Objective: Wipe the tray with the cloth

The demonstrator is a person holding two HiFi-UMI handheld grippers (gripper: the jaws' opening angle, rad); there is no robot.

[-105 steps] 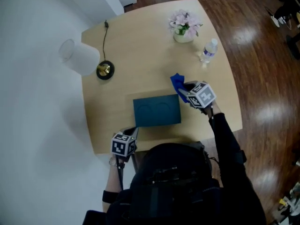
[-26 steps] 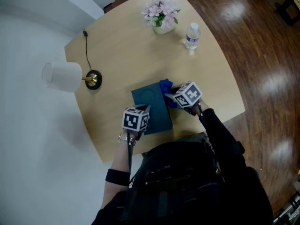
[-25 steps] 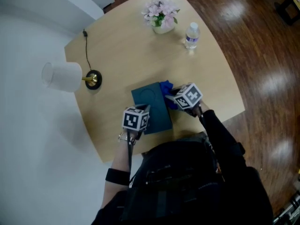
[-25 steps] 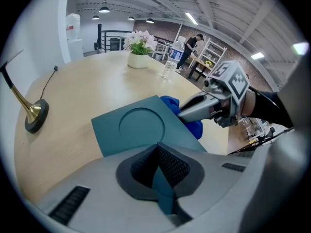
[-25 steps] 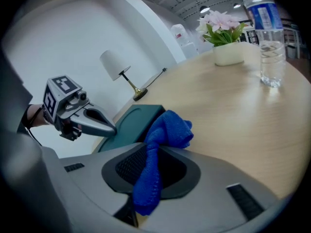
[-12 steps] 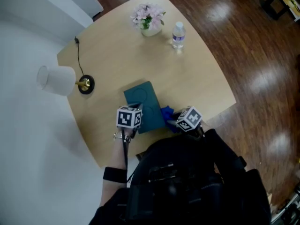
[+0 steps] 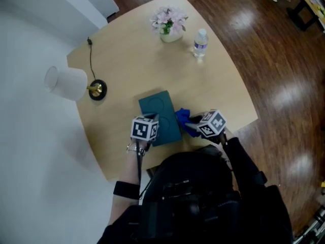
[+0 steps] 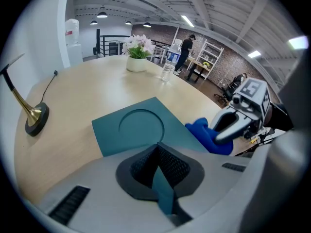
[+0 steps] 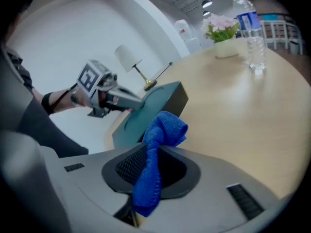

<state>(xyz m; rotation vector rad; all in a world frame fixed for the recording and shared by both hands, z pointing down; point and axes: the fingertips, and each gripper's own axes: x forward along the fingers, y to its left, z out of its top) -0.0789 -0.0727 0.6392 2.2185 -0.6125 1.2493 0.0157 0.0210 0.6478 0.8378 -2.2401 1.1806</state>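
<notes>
Tray (image 7: 158, 117), flat teal rectangle, is pinched by left gripper (image 8: 163, 194); right gripper (image 9: 140, 205) pinches nubby blue cloth (image 9: 165, 127).

Tbl (image 7: 213, 80) w/ tray (image 7: 157, 108), lamp (image 7: 96, 89), flowers (image 7: 169, 22), btl (image 7: 200, 43)

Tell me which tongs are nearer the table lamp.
Left. The left tongs, clamped on the teal tray, sit on its side toward the lamp; the right tongs, holding the blue cloth, are past the tray's opposite side, farther away.
</notes>
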